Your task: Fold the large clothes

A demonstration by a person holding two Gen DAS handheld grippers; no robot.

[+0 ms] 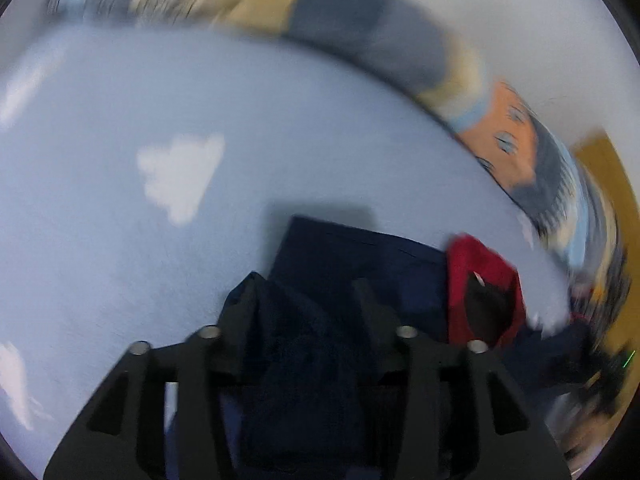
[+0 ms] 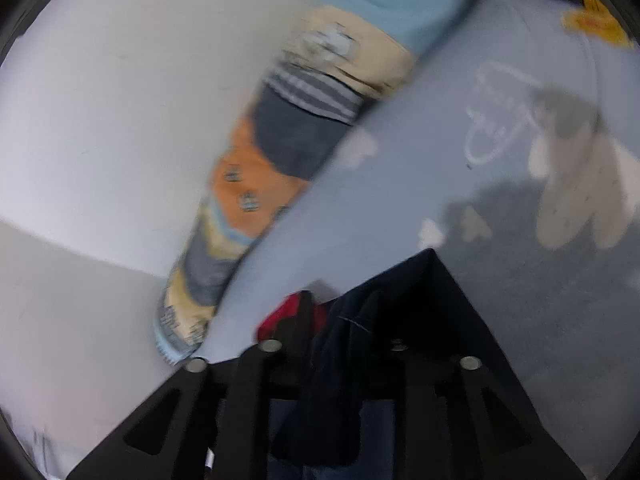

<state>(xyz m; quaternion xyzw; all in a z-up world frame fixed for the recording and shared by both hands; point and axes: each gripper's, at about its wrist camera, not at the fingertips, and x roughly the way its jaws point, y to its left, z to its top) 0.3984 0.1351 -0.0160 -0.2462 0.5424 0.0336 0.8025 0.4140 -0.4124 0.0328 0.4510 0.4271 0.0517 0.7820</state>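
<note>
Garment: navy garment (image 1: 360,264) on the blue sheet (image 1: 120,220), long axis running away from both cameras.
Left gripper (image 1: 304,300): clamped on navy cloth.
Right gripper (image 2: 340,320): pinching navy cloth.

Pale blue bedsheet (image 1: 120,240) printed with white clouds (image 1: 180,176); a cream bear figure (image 2: 576,192) and white looped script (image 2: 496,116) also appear on it. Along its far edge runs a patchwork quilt (image 2: 256,168) of orange, grey, beige and light-blue blocks, against a plain white wall (image 2: 120,100).
</note>
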